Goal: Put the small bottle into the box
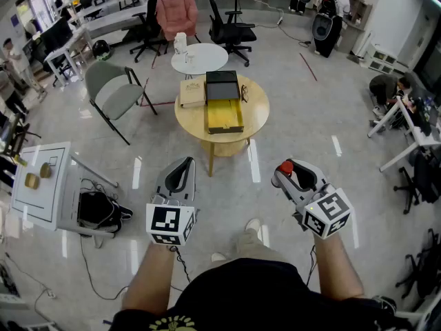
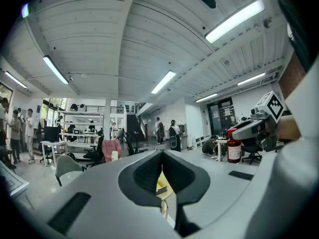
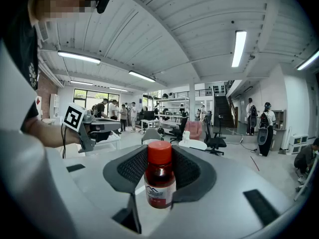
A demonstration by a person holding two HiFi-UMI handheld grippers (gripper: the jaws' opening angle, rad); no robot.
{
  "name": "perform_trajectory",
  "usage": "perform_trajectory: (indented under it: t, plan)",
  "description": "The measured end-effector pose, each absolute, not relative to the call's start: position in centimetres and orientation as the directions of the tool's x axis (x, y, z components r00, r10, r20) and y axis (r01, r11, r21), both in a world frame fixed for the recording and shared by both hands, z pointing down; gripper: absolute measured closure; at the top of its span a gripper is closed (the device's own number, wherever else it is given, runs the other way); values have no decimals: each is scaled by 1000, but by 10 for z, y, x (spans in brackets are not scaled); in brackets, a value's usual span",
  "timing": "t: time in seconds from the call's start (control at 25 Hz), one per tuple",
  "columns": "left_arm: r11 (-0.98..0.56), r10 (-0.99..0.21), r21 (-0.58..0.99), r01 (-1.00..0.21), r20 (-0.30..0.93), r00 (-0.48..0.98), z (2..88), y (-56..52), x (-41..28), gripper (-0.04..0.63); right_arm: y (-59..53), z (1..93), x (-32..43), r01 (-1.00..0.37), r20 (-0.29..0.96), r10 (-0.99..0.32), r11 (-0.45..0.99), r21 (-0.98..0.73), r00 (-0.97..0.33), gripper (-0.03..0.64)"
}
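The left hand-held gripper (image 2: 162, 171) is hovering with its jaws pressed together on nothing, well short of the round worktop (image 1: 189, 119). The open, yellow-lined box (image 1: 224, 114) is sitting there. The right hand-held gripper (image 3: 159, 156) is clasping the red-capped small bottle (image 3: 159, 183) over the floor.

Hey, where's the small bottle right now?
The small bottle stands upright, clamped between the jaws of the right gripper, at the head view's lower right, well short of the round wooden table that carries the open box.
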State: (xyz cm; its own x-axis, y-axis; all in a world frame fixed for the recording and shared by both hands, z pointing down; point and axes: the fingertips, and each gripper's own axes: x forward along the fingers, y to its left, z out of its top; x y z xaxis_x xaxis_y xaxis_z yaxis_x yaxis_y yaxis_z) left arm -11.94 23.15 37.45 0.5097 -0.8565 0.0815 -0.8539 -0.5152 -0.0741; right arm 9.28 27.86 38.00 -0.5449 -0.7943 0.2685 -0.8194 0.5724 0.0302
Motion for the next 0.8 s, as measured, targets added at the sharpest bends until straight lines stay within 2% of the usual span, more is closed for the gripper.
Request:
perform_trajectory:
  t: [0.8]
  plan:
    - [-442, -890, -91, -892, 165, 425, 400, 154, -125, 577, 187, 409, 88, -758, 299, -718, 651, -32, -629, 457]
